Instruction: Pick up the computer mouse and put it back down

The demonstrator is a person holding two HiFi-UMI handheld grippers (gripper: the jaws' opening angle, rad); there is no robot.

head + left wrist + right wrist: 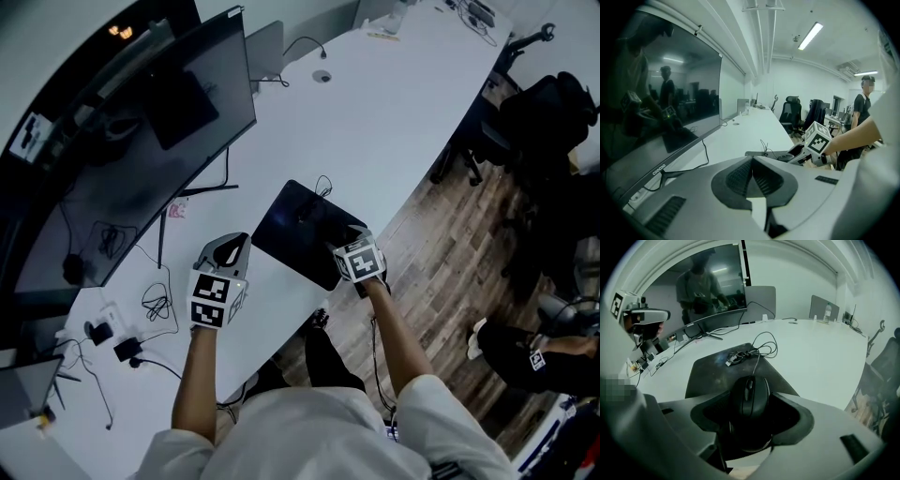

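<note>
The black computer mouse (750, 394) lies on a dark mouse pad (712, 376) near the table's front edge. Its cable runs forward to a tied bundle (740, 355). My right gripper (751, 401) is open, tilted steeply down, with its jaws standing wide on either side of the mouse. The left gripper view shows the mouse (785, 157) resting on the pad beside the right gripper's fingers. In the head view my right gripper (351, 236) is over the pad's (300, 230) near right corner. My left gripper (232, 242) (751, 161) hovers left of the pad, shut and empty.
A large dark monitor (141, 150) stands along the table's left side, with its stand cable and several adapters (122, 337) below it. The white table (403, 103) runs far ahead. Office chairs (534, 112) stand to the right. A person (862, 108) stands beyond the table.
</note>
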